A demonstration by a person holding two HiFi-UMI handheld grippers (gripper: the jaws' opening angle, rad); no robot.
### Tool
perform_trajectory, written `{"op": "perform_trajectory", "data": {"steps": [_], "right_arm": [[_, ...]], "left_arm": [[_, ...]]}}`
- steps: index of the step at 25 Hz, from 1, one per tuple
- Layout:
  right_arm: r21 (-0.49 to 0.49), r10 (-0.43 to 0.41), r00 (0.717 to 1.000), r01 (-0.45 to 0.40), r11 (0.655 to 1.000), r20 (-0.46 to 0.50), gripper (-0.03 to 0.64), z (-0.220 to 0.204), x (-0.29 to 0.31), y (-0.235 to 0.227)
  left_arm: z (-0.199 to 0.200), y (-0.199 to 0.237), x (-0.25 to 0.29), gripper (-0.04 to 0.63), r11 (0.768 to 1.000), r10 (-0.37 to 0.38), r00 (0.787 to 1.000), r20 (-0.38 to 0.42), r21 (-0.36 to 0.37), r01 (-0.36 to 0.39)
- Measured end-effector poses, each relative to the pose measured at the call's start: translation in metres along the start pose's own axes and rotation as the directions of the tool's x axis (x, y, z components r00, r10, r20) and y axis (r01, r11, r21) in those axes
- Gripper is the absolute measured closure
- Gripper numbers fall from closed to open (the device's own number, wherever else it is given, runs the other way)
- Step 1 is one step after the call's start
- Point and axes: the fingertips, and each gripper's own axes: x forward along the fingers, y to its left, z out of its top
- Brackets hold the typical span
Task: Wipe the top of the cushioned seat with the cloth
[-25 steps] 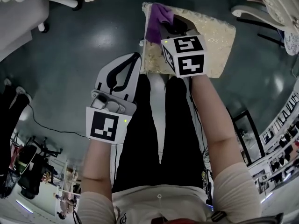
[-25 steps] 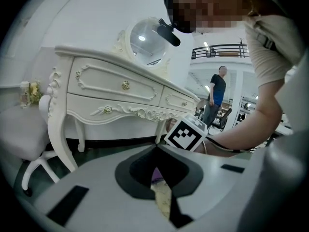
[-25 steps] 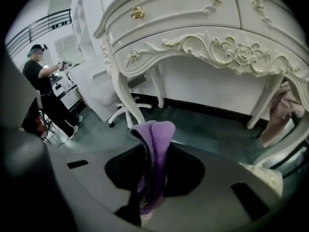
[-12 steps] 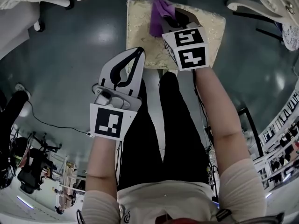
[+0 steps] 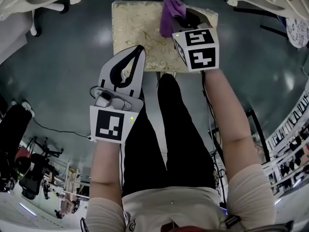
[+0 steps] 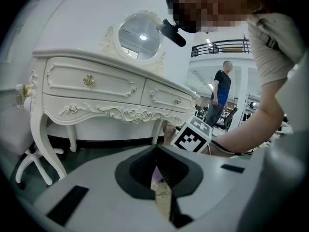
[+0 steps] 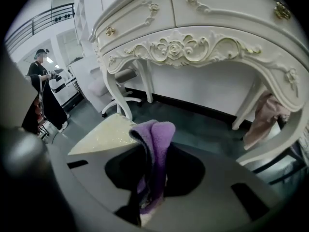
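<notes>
**Cloth [image 5: 171, 11] pinched at the far edge of the cushioned seat [image 5: 133, 23]**

Pinching the purple cloth in the right hand-held gripper [image 7: 153, 151], clamped tight on it, with a soft fold poking up past the tips. Hard to find those tips from the head view: tucked behind the marker cube [image 5: 195, 50] and the bunched cloth. Holding the cloth at the far edge of the gold seat top, a bit right of the middle. Cannot tell whether pressed down on the seat or just above it.

Holding the left hand-held gripper [image 5: 136, 52] over the near edge of the seat, tips pressed together, with nothing between them. Cannot tell whether touching the seat there. From the left gripper view, only a thin strip of gold seat and a speck of purple to be seen through the loop behind the tips.

Near edge of the seat partly covered by both grippers. Seat legs out of sight. Dark floor [image 5: 72, 57] all around. Beyond, a white dressing table [image 7: 193, 47], cut off at the right in the right gripper view, with a round mirror [image 6: 139, 35] on top.
</notes>
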Motion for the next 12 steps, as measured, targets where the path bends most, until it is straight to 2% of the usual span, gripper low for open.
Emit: {"op": "perform_trajectory", "data": {"steps": [12], "right_arm": [[0.032, -0.086, 0.996, 0.087, 0.996, -0.01, 0.531, -0.038, -0.037, -0.071]], "left_arm": [[-0.004, -0.053, 0.039, 0.583, 0.999, -0.038, 0.999, -0.003, 0.026, 0.038]]}}
